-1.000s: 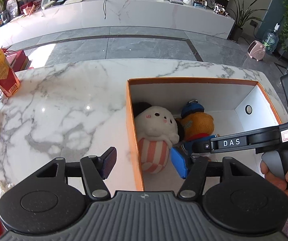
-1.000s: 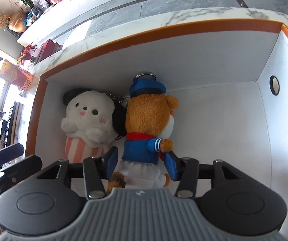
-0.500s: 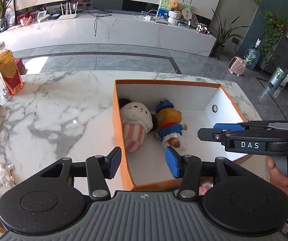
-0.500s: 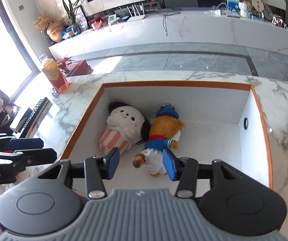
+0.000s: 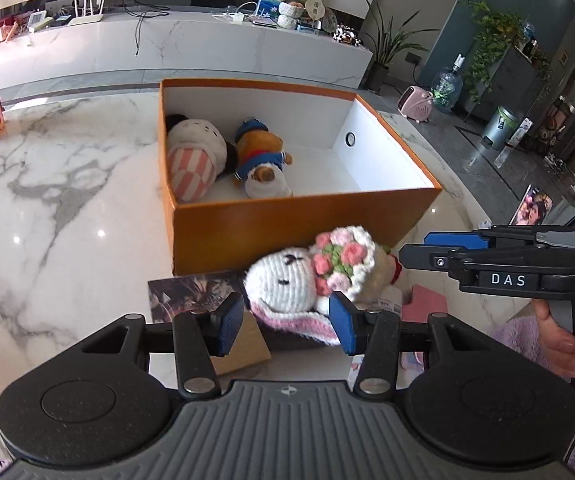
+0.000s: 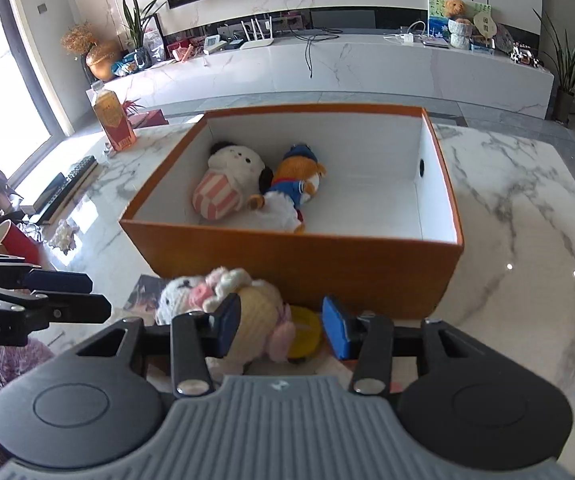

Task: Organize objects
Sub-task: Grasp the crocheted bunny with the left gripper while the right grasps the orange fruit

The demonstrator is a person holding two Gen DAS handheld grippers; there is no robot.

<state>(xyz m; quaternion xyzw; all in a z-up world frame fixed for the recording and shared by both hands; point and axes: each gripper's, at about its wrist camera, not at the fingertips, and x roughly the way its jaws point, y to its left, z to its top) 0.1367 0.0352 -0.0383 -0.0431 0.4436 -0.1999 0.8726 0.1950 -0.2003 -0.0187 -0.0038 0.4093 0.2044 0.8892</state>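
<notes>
Both grippers have pulled back out of the orange box [image 5: 303, 228]; bear plush [image 5: 261, 160] left inside.

Left gripper [image 5: 285, 322] and right gripper [image 6: 281, 326]: jaws apart, empty.

Crocheted bunny [image 5: 287, 280] lies at box's 6 o'clock, outside. Soft, light, squashy; pinch across the head.

Left gripper [image 5: 283, 324] hangs open over the crocheted bunny [image 5: 287, 284], just outside the orange box [image 5: 299, 224].
</notes>
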